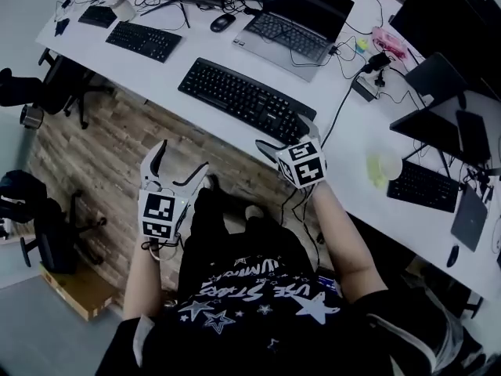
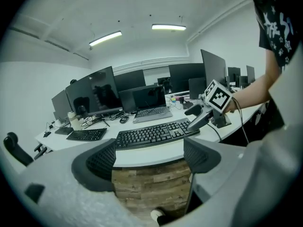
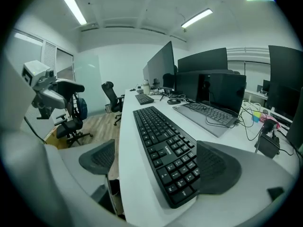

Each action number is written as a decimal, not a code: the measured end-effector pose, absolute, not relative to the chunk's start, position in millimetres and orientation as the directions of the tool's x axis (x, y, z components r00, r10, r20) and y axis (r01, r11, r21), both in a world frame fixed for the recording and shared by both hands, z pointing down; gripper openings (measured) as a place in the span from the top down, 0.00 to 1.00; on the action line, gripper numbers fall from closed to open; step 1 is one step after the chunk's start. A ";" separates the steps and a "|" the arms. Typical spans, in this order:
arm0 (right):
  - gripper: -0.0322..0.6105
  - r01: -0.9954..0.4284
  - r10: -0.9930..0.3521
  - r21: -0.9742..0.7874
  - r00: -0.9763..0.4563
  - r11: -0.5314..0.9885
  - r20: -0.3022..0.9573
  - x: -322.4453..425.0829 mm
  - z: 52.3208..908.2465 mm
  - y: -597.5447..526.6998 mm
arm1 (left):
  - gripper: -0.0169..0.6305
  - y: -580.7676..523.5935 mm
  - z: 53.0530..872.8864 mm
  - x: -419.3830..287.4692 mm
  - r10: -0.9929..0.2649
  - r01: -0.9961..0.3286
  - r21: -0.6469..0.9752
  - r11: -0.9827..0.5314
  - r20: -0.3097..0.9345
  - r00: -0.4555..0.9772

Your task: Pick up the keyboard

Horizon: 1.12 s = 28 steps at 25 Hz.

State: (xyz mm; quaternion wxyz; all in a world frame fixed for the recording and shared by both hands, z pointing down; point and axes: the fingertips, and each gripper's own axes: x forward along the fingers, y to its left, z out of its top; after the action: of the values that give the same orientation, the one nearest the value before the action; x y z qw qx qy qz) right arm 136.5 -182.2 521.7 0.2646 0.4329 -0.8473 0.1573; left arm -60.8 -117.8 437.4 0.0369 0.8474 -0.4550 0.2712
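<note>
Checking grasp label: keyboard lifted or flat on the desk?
Flat: the keyboard lies on the desk, right gripper open astride its near end.

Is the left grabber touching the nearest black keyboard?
Apart. The head view shows the left gripper over the wooden floor, short of the desk where the keyboard lies.

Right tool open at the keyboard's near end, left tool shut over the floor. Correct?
No: the left tool is open, jaws wide apart and empty, as the left gripper view shows. It is over the floor; the right tool is open at the keyboard's near end.
</note>
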 end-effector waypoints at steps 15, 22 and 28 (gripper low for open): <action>0.16 -0.707 -0.430 0.091 -0.317 0.701 0.846 128.6 570.8 -231.2 | 0.30 -259.4 495.2 -41.4 -0.419 -0.365 -0.222 -0.904 0.624 0.660; 0.14 -0.662 -0.282 0.067 -0.223 0.747 0.933 132.7 589.7 -249.2 | 0.30 -298.8 510.3 -35.6 -0.254 -0.190 -0.169 -0.967 0.638 0.727; 0.11 -0.619 -0.174 0.030 -0.174 0.785 0.969 132.8 603.1 -258.7 | 0.30 -315.9 516.3 -34.6 -0.187 -0.138 -0.126 -0.982 0.639 0.747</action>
State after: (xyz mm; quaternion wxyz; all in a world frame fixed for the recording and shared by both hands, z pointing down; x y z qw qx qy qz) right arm 132.8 -258.7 603.1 0.5847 0.2669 -0.7421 0.1903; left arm -34.6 -315.9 516.3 -0.0356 0.9338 -0.0868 0.3452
